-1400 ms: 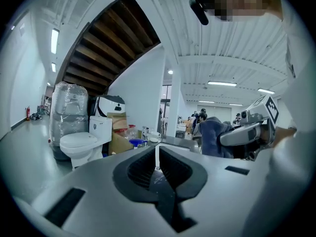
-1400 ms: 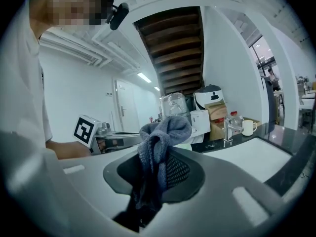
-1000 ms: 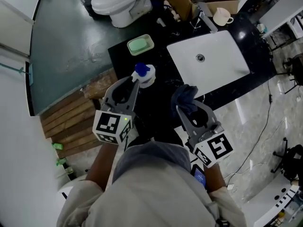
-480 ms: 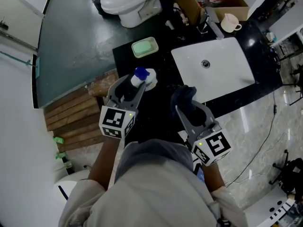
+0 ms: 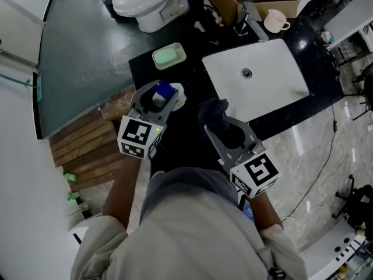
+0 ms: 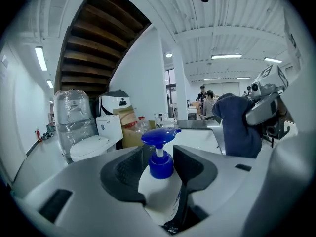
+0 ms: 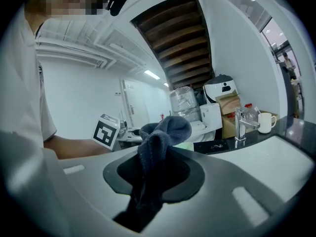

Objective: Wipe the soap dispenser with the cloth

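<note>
The soap dispenser (image 5: 164, 90), a white bottle with a blue pump, stands on the black counter (image 5: 192, 69). My left gripper (image 5: 156, 99) reaches around it, and its jaws are opening with the bottle (image 6: 157, 194) between them. In the left gripper view the dark pads (image 6: 123, 174) flank the bottle's shoulders without clearly pressing on it. To the right, my right gripper (image 5: 223, 130) is shut on a dark blue cloth (image 5: 212, 112). That cloth (image 7: 159, 137) bunches up above the jaws of the right gripper (image 7: 155, 177) and hangs close beside the dispenser.
A white sink basin (image 5: 256, 74) with a chrome tap (image 5: 254, 23) lies to the right. A green soap dish (image 5: 169, 56) sits behind the dispenser, a mug (image 5: 274, 21) at the back. A toilet (image 5: 148, 2) and wooden slats (image 5: 87, 150) are on the left.
My left gripper has come forward from just behind the dispenser, and its jaws have spread around the bottle. The right gripper with the cloth has shifted slightly left.
</note>
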`<state>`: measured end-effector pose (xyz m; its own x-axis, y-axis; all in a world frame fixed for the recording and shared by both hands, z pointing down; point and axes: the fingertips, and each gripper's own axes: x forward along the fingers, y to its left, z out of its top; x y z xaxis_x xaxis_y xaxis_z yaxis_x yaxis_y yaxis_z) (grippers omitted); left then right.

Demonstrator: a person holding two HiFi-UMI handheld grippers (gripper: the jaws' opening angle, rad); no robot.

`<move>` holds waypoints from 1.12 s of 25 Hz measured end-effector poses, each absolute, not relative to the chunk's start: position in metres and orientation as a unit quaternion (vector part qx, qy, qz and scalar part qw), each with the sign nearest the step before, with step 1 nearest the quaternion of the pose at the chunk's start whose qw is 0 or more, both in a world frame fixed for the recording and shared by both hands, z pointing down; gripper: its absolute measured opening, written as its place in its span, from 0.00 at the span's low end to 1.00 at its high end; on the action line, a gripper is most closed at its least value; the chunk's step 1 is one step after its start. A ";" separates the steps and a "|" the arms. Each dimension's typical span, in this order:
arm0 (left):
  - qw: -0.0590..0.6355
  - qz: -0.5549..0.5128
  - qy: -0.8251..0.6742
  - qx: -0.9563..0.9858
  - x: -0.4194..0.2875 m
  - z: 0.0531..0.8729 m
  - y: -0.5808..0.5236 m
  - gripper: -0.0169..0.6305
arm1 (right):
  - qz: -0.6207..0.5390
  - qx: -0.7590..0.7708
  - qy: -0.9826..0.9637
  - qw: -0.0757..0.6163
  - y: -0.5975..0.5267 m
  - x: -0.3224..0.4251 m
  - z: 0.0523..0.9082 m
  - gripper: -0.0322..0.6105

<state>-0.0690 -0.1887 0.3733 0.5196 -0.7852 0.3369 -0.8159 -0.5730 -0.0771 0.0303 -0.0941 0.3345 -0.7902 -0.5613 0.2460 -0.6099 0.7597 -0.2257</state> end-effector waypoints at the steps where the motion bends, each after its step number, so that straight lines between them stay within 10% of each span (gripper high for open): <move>1: 0.044 0.170 -0.457 0.872 -0.069 0.374 -0.190 0.31 | 0.148 0.312 -0.935 0.083 -0.095 0.029 0.335 0.17; 28: 0.125 0.094 -0.507 0.848 -0.103 0.371 -0.213 0.26 | 0.156 0.325 -0.931 0.064 -0.169 -0.061 0.370 0.17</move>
